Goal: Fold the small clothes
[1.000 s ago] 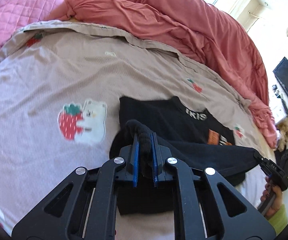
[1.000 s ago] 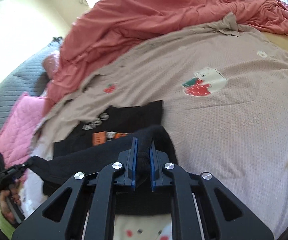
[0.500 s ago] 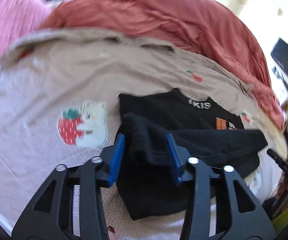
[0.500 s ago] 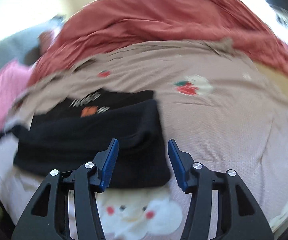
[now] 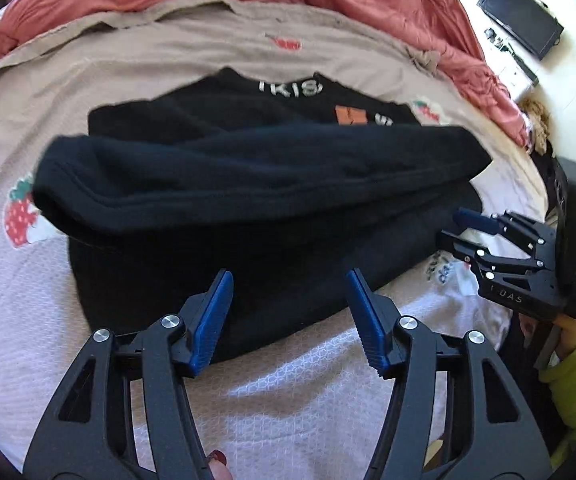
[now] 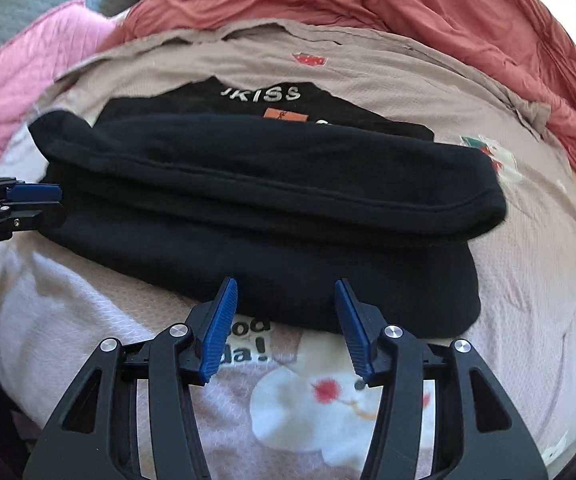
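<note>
A small black garment (image 5: 248,184) lies on the bed, its lower part folded up over itself, with white letters and an orange patch showing at its far edge; it also shows in the right wrist view (image 6: 272,200). My left gripper (image 5: 289,276) is open and empty just above the garment's near edge. My right gripper (image 6: 286,286) is open and empty over the near edge too. The right gripper shows at the garment's right end in the left wrist view (image 5: 463,224). The left gripper shows at the far left in the right wrist view (image 6: 44,200).
The beige bedsheet (image 5: 88,60) with strawberry and bear prints covers the bed. A red duvet (image 6: 407,8) is bunched along the far side. A pink quilted pillow (image 6: 32,52) lies at the far left. A black screen (image 5: 519,16) stands beyond the bed.
Both grippers held the black garment's folded edge a second ago. They have let it go, opened and drawn back toward the near edge. The fold now lies flat.
</note>
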The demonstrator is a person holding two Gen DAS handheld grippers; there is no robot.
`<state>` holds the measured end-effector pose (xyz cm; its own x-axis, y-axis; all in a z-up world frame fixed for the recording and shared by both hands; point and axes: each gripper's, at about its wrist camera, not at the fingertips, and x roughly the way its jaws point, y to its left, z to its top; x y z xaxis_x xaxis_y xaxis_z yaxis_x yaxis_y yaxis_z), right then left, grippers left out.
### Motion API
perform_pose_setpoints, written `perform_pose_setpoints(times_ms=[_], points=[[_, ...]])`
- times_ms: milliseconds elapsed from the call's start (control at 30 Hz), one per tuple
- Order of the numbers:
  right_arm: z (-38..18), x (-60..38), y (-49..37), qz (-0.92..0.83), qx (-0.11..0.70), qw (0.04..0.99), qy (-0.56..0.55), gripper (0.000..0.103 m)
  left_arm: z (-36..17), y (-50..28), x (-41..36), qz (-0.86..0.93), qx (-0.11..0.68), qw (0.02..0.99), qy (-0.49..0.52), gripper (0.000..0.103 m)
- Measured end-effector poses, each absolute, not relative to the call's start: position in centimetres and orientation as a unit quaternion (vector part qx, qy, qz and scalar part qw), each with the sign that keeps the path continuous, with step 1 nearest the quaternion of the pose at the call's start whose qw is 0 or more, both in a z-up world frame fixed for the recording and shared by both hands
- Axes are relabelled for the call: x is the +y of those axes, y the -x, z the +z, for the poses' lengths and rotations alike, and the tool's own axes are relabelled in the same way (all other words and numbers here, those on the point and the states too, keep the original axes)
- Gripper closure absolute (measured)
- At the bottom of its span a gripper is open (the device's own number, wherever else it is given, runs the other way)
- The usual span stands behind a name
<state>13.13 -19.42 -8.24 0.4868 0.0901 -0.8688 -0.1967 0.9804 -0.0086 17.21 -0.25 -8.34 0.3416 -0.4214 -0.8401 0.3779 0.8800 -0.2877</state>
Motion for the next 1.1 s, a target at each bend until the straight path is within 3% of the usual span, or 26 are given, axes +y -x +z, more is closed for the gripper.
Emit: perform_pose_setpoints(times_ms=[367, 700, 867, 933, 1100], points=[[-9.0, -18.2, -16.4, 0.064, 0.478, 0.874, 0.051, 0.053, -7.9, -19.1, 0.5, -0.196, 0.447, 0.873, 0.015, 0.035], [-5.8, -18.4, -21.9, 0.055, 0.447, 0.892, 0.036, 0.053, -5.9, -21.5, 5.0, -0.147, 0.400, 0.902, 0.062, 0.029], [-5.3, -18.8, -24.6, 0.042, 0.451, 0.891, 0.017, 0.049, -5.1, -21.8, 6.9, -0.130, 0.390, 0.907, 0.087, 0.027], [-5.1, -18.9, -25.2, 0.037, 0.451, 0.892, 0.018, 0.037, -5.1, -21.9, 7.4, -0.128, 0.392, 0.906, 0.093, 0.027], [-5.1, -19.6, -24.7, 0.040, 0.454, 0.890, -0.002, 0.031, -5.6, -22.3, 8.2, -0.107, 0.411, 0.900, 0.101, 0.026]])
